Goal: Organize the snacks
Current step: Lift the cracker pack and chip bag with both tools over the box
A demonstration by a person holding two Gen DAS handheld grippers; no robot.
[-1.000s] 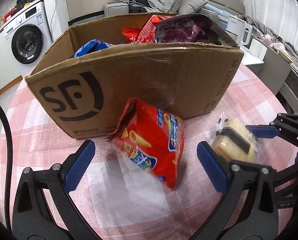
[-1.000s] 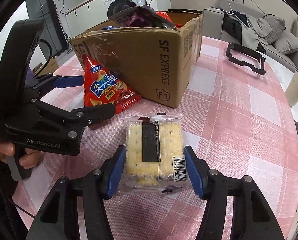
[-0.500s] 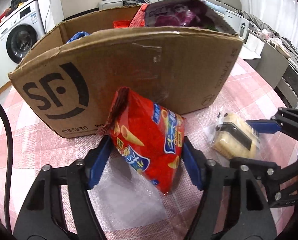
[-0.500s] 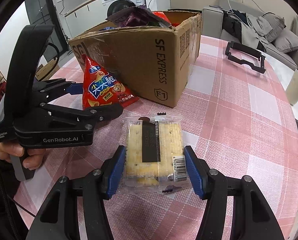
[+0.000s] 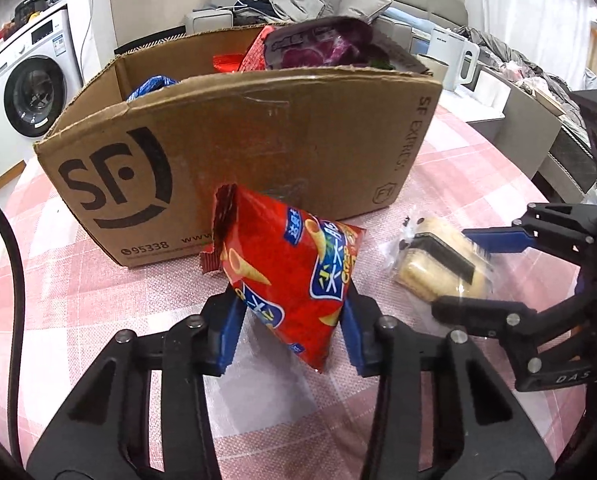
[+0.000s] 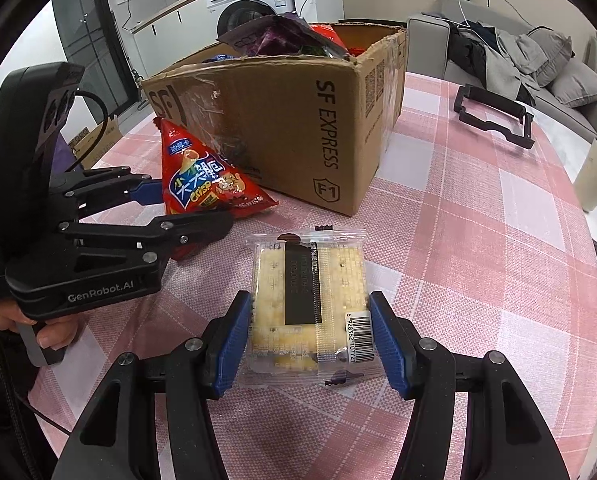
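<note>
A red triangular snack bag (image 5: 290,276) stands on the pink checked tablecloth just in front of the SF cardboard box (image 5: 258,144). My left gripper (image 5: 292,320) is shut on the bag's lower half, blue pads pressing both sides. In the right wrist view the same bag (image 6: 202,184) sits in the left gripper (image 6: 186,210), beside the box (image 6: 298,120). A clear packet of yellow crackers (image 6: 306,304) lies flat on the table, and my right gripper (image 6: 310,340) is shut on its near end. From the left wrist view, the packet (image 5: 438,268) shows at the right.
The box holds several snack bags, a purple one (image 5: 318,46) sticking out on top. A black plastic frame (image 6: 494,116) and a pale cup (image 6: 596,178) lie on the table's far right. A person's hand (image 6: 54,328) grips the left tool. A white kettle (image 5: 454,56) stands behind the box.
The left jaws went from wide open around the red bag to pinched on it, after moving slightly toward the box. The right gripper and cracker packet stayed still.
</note>
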